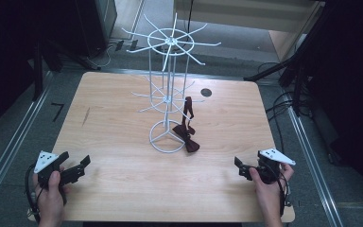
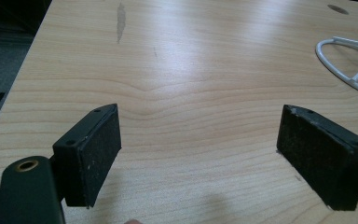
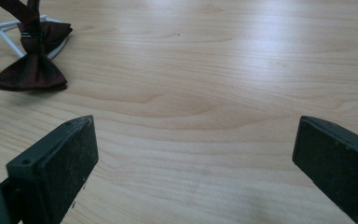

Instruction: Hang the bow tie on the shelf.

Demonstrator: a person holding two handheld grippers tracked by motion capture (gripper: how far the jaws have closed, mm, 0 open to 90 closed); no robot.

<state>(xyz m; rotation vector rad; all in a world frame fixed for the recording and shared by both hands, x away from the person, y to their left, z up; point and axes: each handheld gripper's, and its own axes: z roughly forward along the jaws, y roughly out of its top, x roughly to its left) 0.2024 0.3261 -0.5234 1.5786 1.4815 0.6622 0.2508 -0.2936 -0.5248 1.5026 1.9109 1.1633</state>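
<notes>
Dark red bow tie [image 1: 187, 135] hangs off a lower hook of the white wire rack [image 1: 168, 94], its bow resting on the tabletop [image 1: 113, 123] at the rack's ring base, mid-table. Right tool view shows its satin folds [image 3: 30, 70] close up; left tool view gets just the ring [image 2: 349, 65]. My left tool [image 1: 78, 171] & right tool [image 1: 242, 169] sit near the front edge, both jaws spread wide, nothing held, bare wood btwn them.

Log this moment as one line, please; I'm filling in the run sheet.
left gripper: open, empty | right gripper: open, empty | bow tie: strap hung on wire rack, bow at rack base | table
</notes>
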